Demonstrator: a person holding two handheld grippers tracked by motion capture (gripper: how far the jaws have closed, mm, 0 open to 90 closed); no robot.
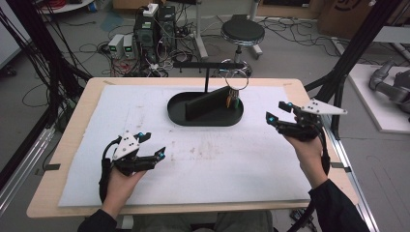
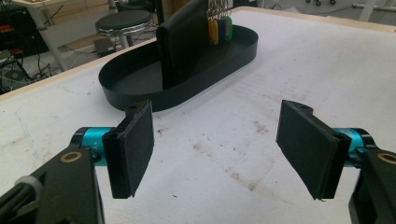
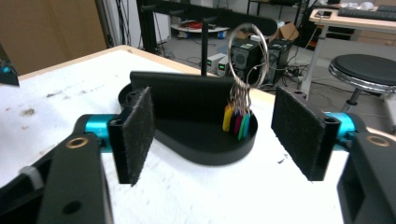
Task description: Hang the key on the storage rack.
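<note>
Centrally, a large metal key ring with coloured tags hangs, apparently from a stand's crossbar, into the right end of an oval black tray beside an upright black divider. Well apart, nearer the person, the left gripper and right gripper flank it, both spread wide, holding nothing.

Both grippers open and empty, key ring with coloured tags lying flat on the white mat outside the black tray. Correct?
Not quite. The key ring is not flat on the mat: it stands upright inside the black tray, its coloured tags hanging down beside the tray's upright divider, as the right gripper view shows. The rest holds: left gripper and right gripper are both open and empty.
</note>
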